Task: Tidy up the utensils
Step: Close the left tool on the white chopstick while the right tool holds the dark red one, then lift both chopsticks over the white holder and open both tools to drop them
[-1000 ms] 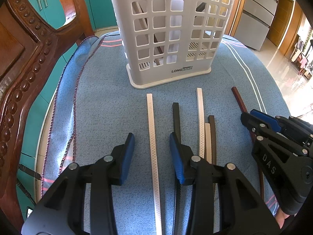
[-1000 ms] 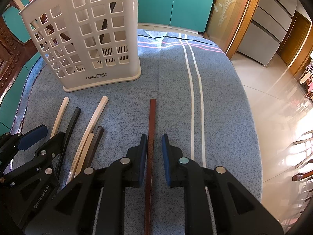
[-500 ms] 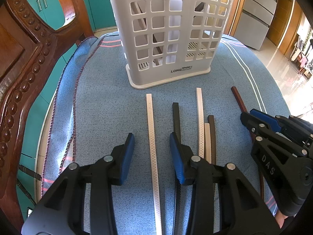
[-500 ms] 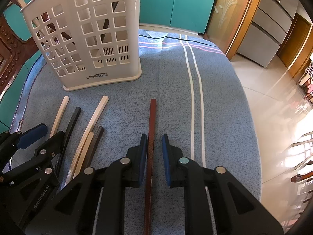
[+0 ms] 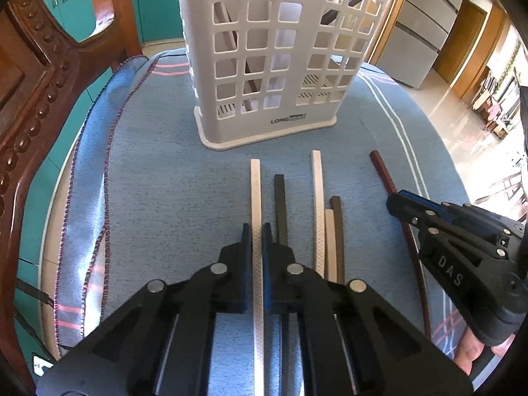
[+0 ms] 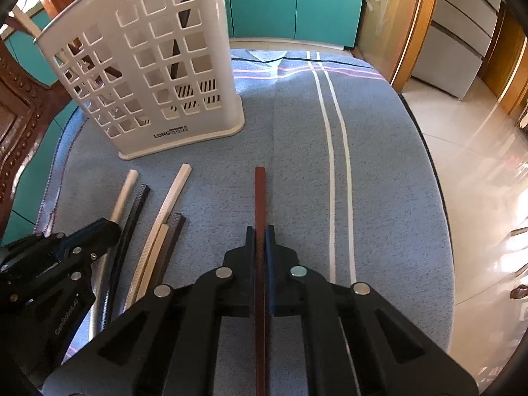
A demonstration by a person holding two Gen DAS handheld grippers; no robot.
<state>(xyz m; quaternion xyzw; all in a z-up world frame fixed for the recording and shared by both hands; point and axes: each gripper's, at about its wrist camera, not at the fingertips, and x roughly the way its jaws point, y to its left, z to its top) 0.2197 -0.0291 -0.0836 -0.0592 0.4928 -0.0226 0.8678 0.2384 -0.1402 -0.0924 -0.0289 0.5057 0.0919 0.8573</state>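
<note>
Now the left gripper (image 5: pixel 257 231) clamps a white, textured, square-edged chopstick (image 5: pixel 255 194) lying on the woven blue cloth (image 5: pixel 158 171), and the right gripper (image 6: pixel 260 231) clamps a reddish-brown patterned chopstick (image 6: pixel 260 198). Between them lie a black stick (image 5: pixel 280 204), two more white ones and a dark brown one. Beyond stands a white plastic lattice utensil basket (image 5: pixel 274 66), sticks inside it.

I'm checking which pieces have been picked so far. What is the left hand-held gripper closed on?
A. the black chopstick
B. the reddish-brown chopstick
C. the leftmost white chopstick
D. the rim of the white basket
C: in the left wrist view the left hand-held gripper has its blue pads pressed on both sides of the leftmost white chopstick, with the black chopstick lying free beside it.
</note>
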